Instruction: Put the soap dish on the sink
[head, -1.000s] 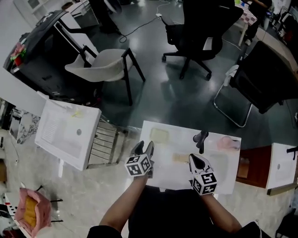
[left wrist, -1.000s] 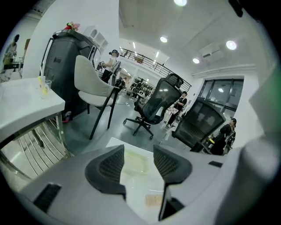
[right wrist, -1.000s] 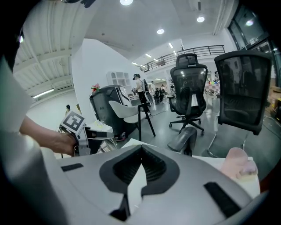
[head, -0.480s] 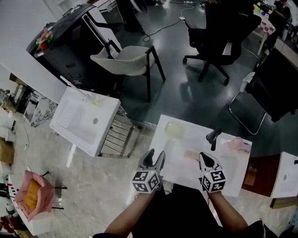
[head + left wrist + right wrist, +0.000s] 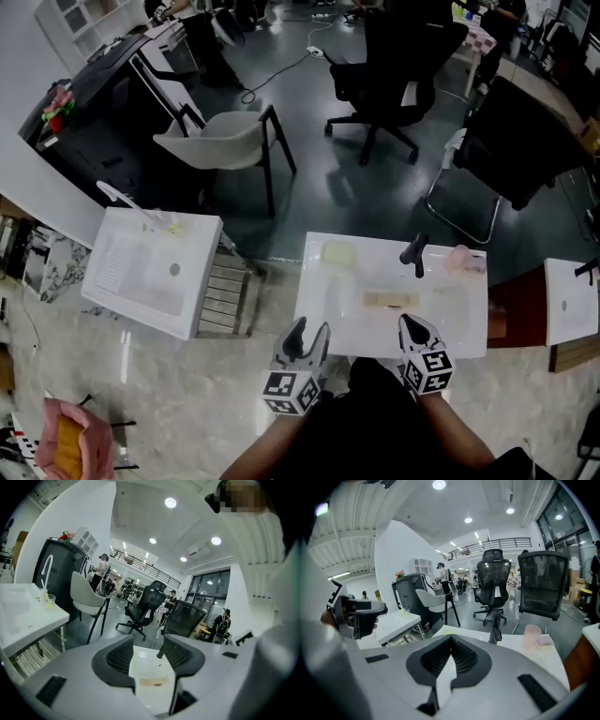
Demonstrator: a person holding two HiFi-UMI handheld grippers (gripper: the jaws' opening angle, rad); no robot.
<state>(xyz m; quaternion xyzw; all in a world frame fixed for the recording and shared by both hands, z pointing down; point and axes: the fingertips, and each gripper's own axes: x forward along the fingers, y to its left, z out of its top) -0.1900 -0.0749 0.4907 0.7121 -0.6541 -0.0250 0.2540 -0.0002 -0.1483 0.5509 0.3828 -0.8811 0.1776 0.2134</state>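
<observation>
A white sink [image 5: 319, 309] stands in front of me, with a black faucet [image 5: 413, 253] at its back. A flat tan piece, perhaps the soap dish [image 5: 391, 299], lies in the basin and also shows as the tan piece [image 5: 151, 681] between my left jaws. A pale yellow block [image 5: 339, 253] rests on the sink's back left corner. My left gripper [image 5: 310, 325] hovers open at the sink's front left edge, holding nothing. My right gripper [image 5: 409, 322] is shut and empty over the front edge. From the right gripper [image 5: 450, 637] I see the faucet [image 5: 495, 629] ahead.
A pink cup [image 5: 462, 260] stands on the sink's back right corner. A second white sink [image 5: 112, 281] and a metal rack [image 5: 217, 292] are to the left, a third sink [image 5: 570, 314] to the right. A white chair [image 5: 220, 141] and black office chairs [image 5: 403, 56] stand beyond.
Both grippers have drawn back from over the basin to the sink's front edge. The left stays open and the right stays shut. The tan piece has not moved.
</observation>
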